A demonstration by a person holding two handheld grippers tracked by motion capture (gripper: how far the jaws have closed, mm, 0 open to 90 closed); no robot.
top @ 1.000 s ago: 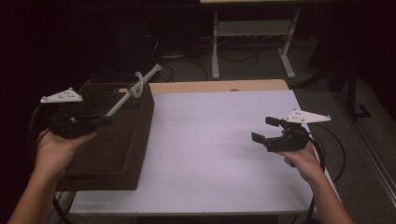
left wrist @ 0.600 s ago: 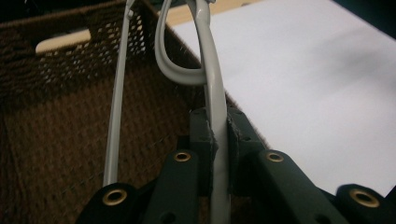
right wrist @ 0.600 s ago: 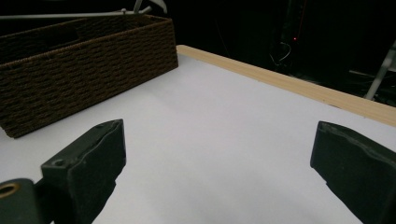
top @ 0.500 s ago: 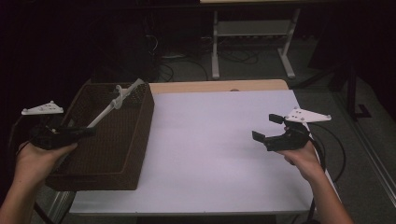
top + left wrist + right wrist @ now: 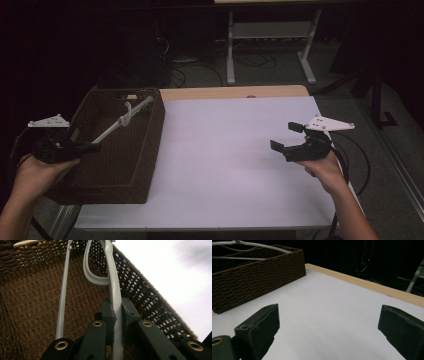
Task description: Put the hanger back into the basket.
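Note:
A white clothes hanger (image 5: 122, 120) lies slanted inside the brown woven basket (image 5: 142, 165) at the table's left. My left gripper (image 5: 95, 146) is shut on one arm of the hanger (image 5: 115, 295); its jaws pinch the rod, and the hook curls just beyond them against the basket wall (image 5: 35, 302). My right gripper (image 5: 286, 137) hovers open above the white table top on the right, nothing between its fingers (image 5: 260, 327). From the right gripper view the basket (image 5: 257, 280) stands far left with the hanger (image 5: 249, 245) over its rim.
The white table top (image 5: 225, 150) has a wooden strip (image 5: 235, 92) along its far edge. Beyond it are a dark floor, cables and a metal stand (image 5: 270, 45). Black cables trail from the right gripper off the table's right edge.
My left gripper has pulled back left and toward the near side, and the hanger has dropped from sticking out over the basket's far rim to lying inside it. The right gripper barely moved.

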